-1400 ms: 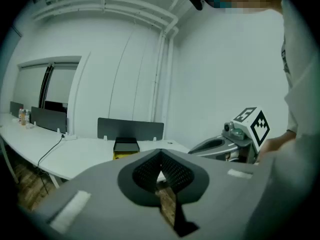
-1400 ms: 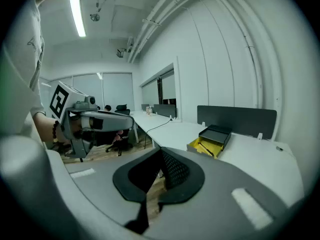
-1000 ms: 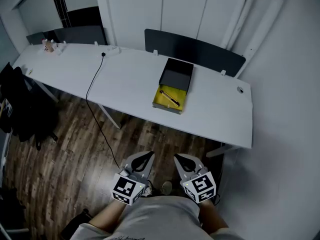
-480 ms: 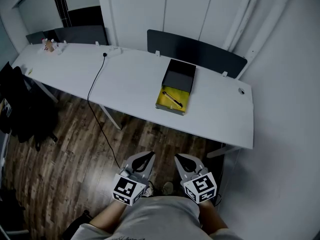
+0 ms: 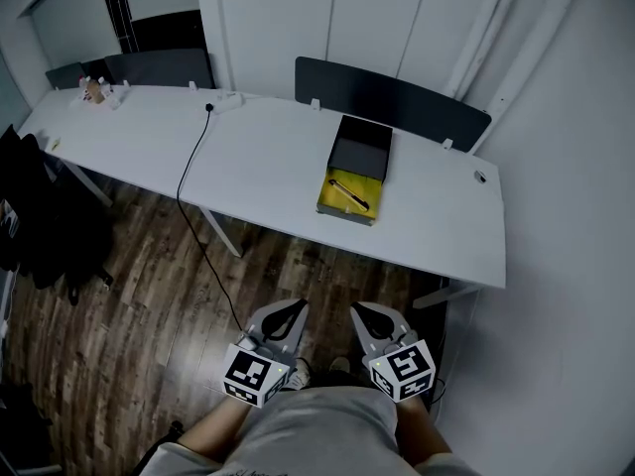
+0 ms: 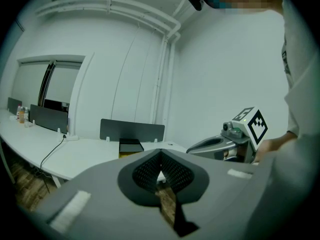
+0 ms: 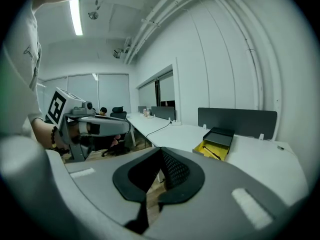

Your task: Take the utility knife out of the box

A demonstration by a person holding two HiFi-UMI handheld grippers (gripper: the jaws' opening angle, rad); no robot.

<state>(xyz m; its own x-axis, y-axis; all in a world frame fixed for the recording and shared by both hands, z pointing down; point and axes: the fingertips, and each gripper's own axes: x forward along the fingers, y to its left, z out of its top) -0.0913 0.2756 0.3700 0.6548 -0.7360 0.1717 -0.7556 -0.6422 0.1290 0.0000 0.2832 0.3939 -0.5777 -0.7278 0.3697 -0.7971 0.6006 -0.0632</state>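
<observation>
Both tools are held low in front of the person, above the wooden floor (image 5: 149,305) and well apart from the white bench (image 5: 258,167). The left tool (image 5: 294,307) has its jaws pressed together with nothing in them, and the right tool (image 5: 360,309) is the same, closed and empty. The utility knife (image 5: 349,193) lies in the yellow half of the open box (image 5: 343,215), near the front edge of the bench, and the black half of the box lies beyond it. From the tools the box is straight ahead, almost in line with the right tool, while the left tool stands a little more to the side. The knife lies diagonally, with its long axis going from far-left to near-right. I judge that the right tool is the better placed one, and its jaws must open before it can take the knife
</observation>
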